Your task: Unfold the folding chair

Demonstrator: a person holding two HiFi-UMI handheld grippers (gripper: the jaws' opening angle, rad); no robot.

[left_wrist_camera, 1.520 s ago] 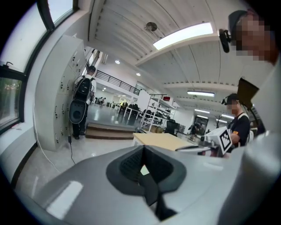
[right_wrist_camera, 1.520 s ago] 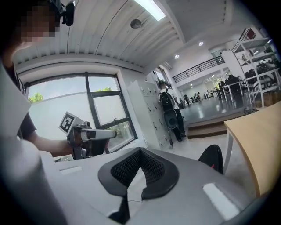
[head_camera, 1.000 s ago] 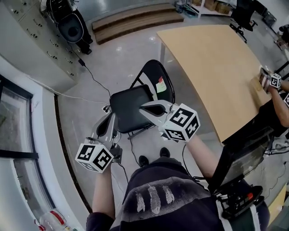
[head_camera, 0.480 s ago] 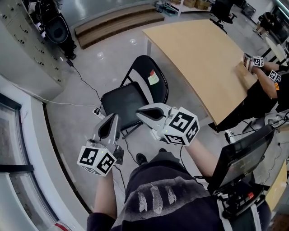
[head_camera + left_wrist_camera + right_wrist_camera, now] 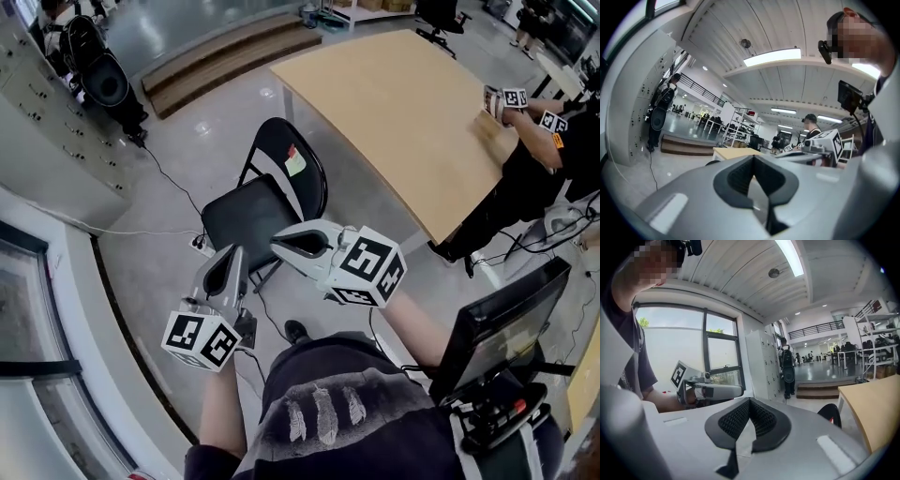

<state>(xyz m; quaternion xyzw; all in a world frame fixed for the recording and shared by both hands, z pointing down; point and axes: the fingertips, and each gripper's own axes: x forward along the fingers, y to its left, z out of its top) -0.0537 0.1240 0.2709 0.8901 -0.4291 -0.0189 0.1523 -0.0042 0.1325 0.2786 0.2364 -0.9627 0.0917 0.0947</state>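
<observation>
The chair (image 5: 251,217) stands open on the floor beside the table (image 5: 403,103), seat down, so the unfolding looks done. In the last second the person has eased back from it. The right gripper (image 5: 276,241) and left gripper (image 5: 234,253) are both pressed together, holding nothing.

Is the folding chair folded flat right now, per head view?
No, the folding chair stands open, its seat down and level in front of the backrest.

We wear dark short-sleeved shirt (image 5: 328,412), pale feather print (image 5: 319,411) on front; black shoe (image 5: 296,330). Our left gripper (image 5: 234,251), right gripper (image 5: 276,240): silver-grey shells, black ribbed pads (image 5: 736,420), white cubes (image 5: 199,339) with black square markers.
</observation>
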